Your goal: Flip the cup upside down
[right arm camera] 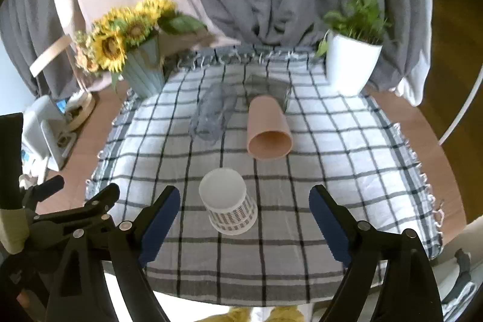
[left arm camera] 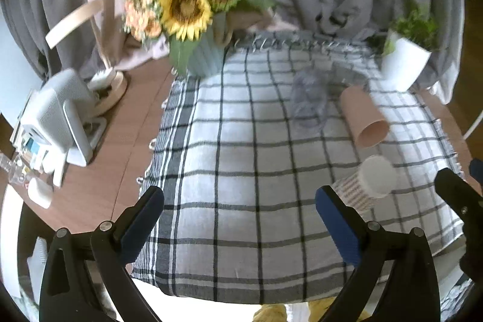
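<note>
A white paper cup (right arm camera: 228, 205) with a grey dotted pattern stands upside down on the checked cloth (right arm camera: 332, 171), flat base up. It stands between and just beyond the fingers of my open, empty right gripper (right arm camera: 244, 219). It also shows in the left wrist view (left arm camera: 366, 184), right of my open, empty left gripper (left arm camera: 240, 215). A pink cup (right arm camera: 267, 129) lies on its side behind it, mouth toward me. A clear plastic cup (right arm camera: 215, 110) lies on its side left of the pink one.
A vase of sunflowers (right arm camera: 132, 56) stands at the cloth's back left and a white plant pot (right arm camera: 351, 62) at the back right. Grey curtains hang behind. A white device (left arm camera: 60, 116) and clutter sit on the wooden table at left.
</note>
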